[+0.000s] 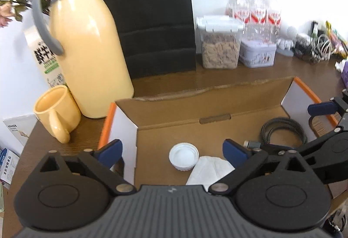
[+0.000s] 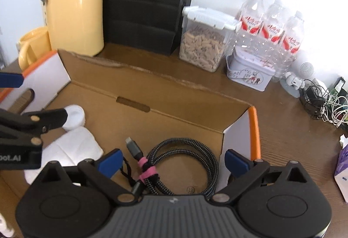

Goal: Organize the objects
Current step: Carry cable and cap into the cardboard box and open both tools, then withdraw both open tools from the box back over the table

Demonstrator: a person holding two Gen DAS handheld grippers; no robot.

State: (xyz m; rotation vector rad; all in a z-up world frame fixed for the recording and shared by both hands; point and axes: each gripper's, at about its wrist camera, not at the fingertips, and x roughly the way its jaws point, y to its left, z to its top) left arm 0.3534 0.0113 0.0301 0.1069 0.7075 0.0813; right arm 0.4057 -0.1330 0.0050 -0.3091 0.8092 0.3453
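A brown wooden table [image 2: 282, 129] against a white wall is crowded along its back edge with a yellow jug [image 1: 87, 53], a yellow mug [image 1: 55, 112], a black bag [image 1: 150, 14], a clear lidded container [image 2: 204, 42], a printed tin [image 2: 250, 72] and water bottles [image 2: 271, 31]. An open cardboard box [image 1: 195, 107] with orange-edged flaps is set in front of them.

Inside the box, a white cap [image 1: 183, 156] is seen touching a folded white tissue [image 1: 209, 170], with a coiled braided cable [image 2: 184, 164], bound by a pink tie, lying well apart toward the right end. The left gripper [image 1: 173, 151] is held wide open over the cap and tissue, with nothing between its jaws. The right gripper [image 2: 173, 160] is likewise spread wide and empty above the cable.

The two grippers are crowded close together over the box, so a collision between them is judged possible if either is swung sideways. The box flaps could be caught by an opened jaw on the way out, dragging the light box. The jug and mug stand just beside the left flap and could be knocked by such a shift.
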